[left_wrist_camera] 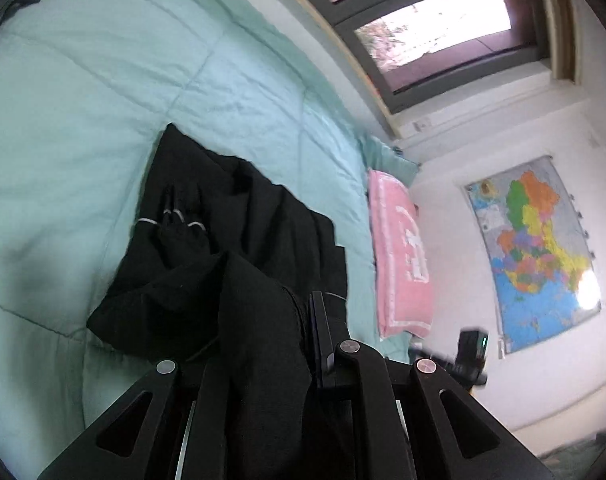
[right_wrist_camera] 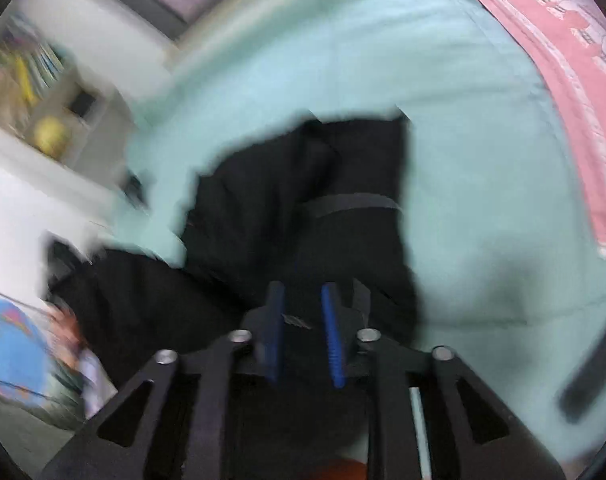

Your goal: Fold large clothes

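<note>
Left tool [left_wrist_camera: 277,320] clenches the black garment [left_wrist_camera: 231,216] on the mint quilt [left_wrist_camera: 83,100]; right tool [right_wrist_camera: 303,320] stands released; pink pillow [left_wrist_camera: 401,256] nearby.

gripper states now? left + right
Left gripper: shut on the black garment, fabric draped over it.
Right gripper: fingers apart, open above the garment; frame blurred.

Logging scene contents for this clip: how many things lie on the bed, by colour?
Black: 1, the garment
Pink: 1, the pillow
Total: 2, both on the green quilt
</note>
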